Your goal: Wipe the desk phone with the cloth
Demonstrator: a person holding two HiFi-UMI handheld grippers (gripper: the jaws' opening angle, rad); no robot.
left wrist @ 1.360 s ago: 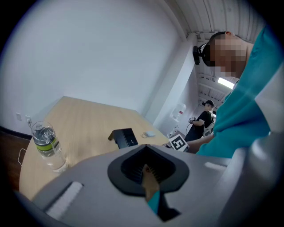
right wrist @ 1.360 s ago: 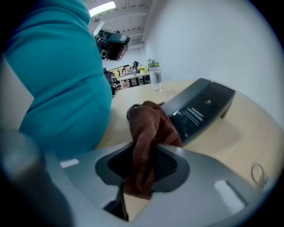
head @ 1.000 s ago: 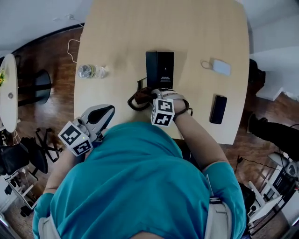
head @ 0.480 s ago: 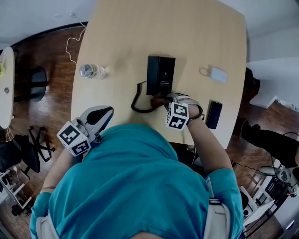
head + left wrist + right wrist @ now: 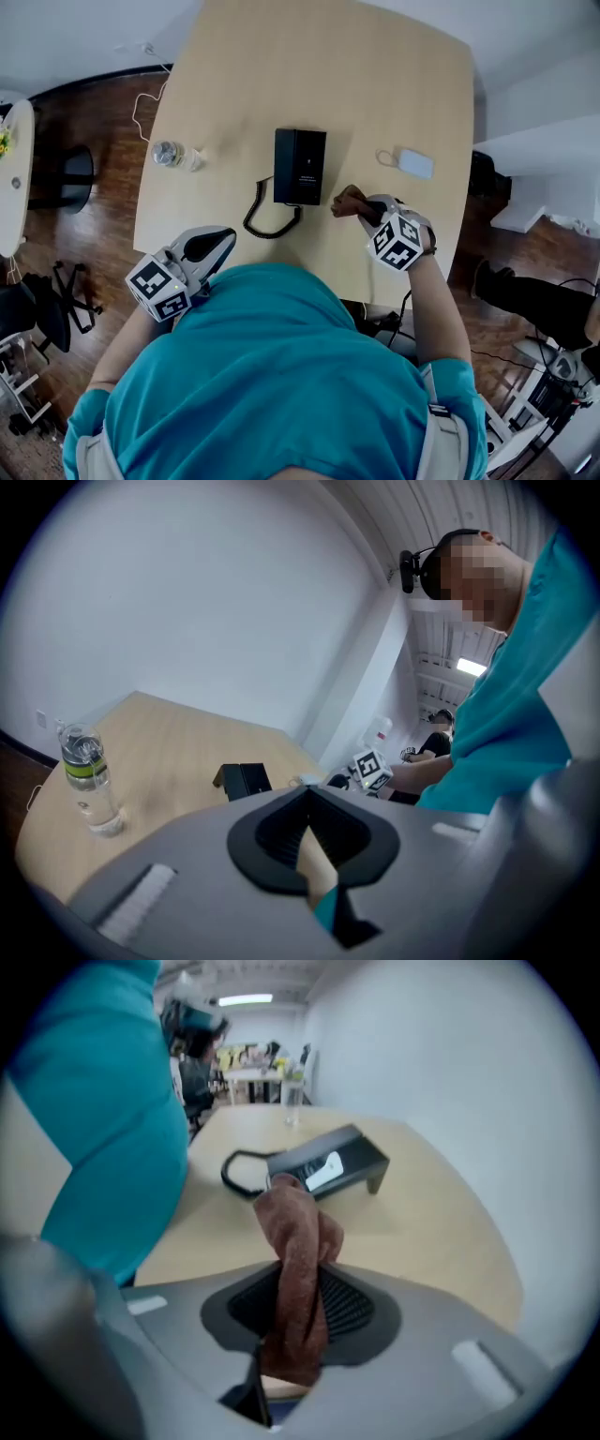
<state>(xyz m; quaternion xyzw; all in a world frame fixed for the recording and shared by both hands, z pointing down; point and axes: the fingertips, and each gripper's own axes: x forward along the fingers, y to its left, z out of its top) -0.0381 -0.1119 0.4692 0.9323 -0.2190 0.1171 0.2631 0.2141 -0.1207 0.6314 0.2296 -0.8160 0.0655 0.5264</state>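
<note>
Cloth (image 5: 350, 200) is gripped in the right claw (image 5: 372, 210), just right of the desk phone (image 5: 299, 166) on the tabletop (image 5: 394, 84). The left claw (image 5: 214, 242) is held closed, empty.

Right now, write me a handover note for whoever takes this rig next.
Left gripper: shut, empty, off the table's near edge, by the person's body.
Right gripper: shut on the brown cloth, beside the desk phone's near right corner, apart from it.
Phone sits mid-table, its cord curled at its near left.
Done: cloth gripped. How much is wiped cannot be told.
Left: bring the cloth onto the phone and wipe.
</note>
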